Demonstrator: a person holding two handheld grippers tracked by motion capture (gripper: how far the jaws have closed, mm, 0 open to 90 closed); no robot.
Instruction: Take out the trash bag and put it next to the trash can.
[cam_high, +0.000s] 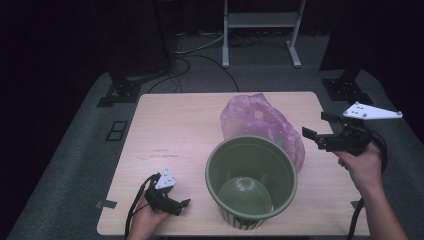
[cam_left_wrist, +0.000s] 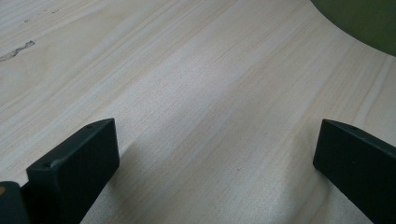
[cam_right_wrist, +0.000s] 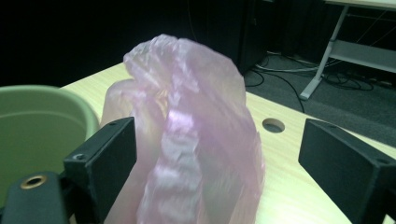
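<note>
Light wooden table (cam_high: 190, 120), dark room beyond. The landmark is the green bucket (cam_high: 251, 180), standing upright toward the near edge of the table, a little right of centre, its mouth open and its inside bare. Touching the bucket's far-right side is a crumpled pink translucent plastic bag (cam_high: 260, 122), heaped higher than the rim and leaning against it. Right gripper (cam_high: 315, 134) is held in the person's right hand (cam_high: 364, 167) to the right of the bucket, off the table surface, jaws pointing left at the bag — a short gap remains between the tips and the plastic in the high view. In the right gripper view the right gripper (cam_right_wrist: 217, 154) has its jaws spread wide, the bag (cam_right_wrist: 187, 135) rising between them and ahead of them; whether either jaw touches the plastic I cannot tell. The bucket's green rim (cam_right_wrist: 42, 116) sits at the left of that view, and a round hole in the tabletop (cam_right_wrist: 273, 124) lies just beyond the bag. Left gripper (cam_high: 184, 203) rests low at the near-left of the bucket, held by the left hand (cam_high: 147, 217), well apart from the bag. The left gripper view shows this gripper (cam_left_wrist: 215, 149) with jaws wide apart over bare wood — nothing between them, the bucket wall (cam_left_wrist: 364, 23) at upper right.
</note>
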